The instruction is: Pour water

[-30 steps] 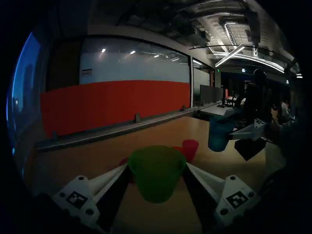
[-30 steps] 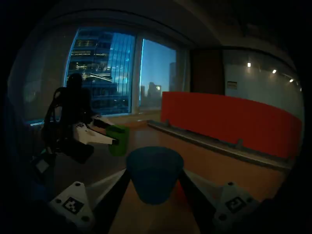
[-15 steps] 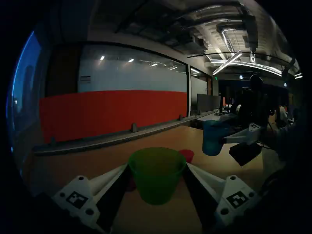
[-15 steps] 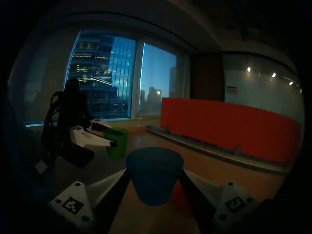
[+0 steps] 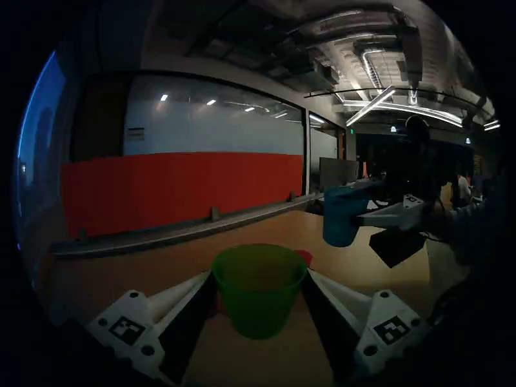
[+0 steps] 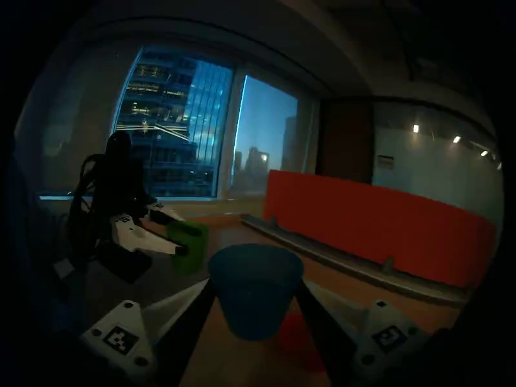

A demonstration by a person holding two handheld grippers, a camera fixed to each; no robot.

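Green cup (image 5: 259, 290) hides most of red cup (image 5: 304, 257).

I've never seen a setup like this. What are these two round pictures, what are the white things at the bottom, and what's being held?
No robot: a person holds a two-jawed hand tool in each hand, with a fisheye camera riding on each. The left gripper view looks along the left gripper, whose white jaws clamp a green cup. The right gripper view looks along the right gripper, whose jaws clamp a blue cup. Each view also catches the other tool farther off. Both cups are upright. On the wooden table sits a red cup, partly hidden behind the green one.
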